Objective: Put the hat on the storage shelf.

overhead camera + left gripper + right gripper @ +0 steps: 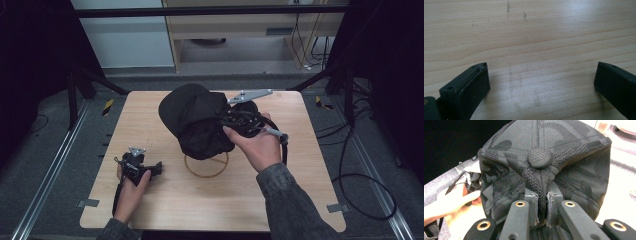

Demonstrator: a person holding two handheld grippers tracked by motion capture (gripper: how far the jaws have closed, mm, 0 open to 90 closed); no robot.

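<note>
- Black camouflage-patterned fabric baseball cap [197, 120] held up off the light wooden table [300, 165], above its middle and a little toward the far edge.
- Nothing seen inside the cap; opening not visible from any view.
- Round fabric-covered top button [539, 157] of the cap turned toward the right gripper's camera, crown seams spreading outward from it.
- Direction of the brim and the cap's long axis: cannot tell from these views.
- Right gripper [541, 206] clamped on a fold of crown fabric just below the button, jaws pressed nearly together with cloth pinched between them.
- In the high view, right gripper [240, 120] pressed against the cap's right side, right hand [257, 145] wrapped around it from the near side.
- Thin light wooden ring [206, 165] lying flat on the table directly beneath the cap, near the centre.
- Left gripper [137, 167] low near the table's left edge toward the near-left corner, held by the left hand [130, 192].
- Left gripper [541, 77] jaws spread wide apart over bare wood grain, nothing between them.
</note>
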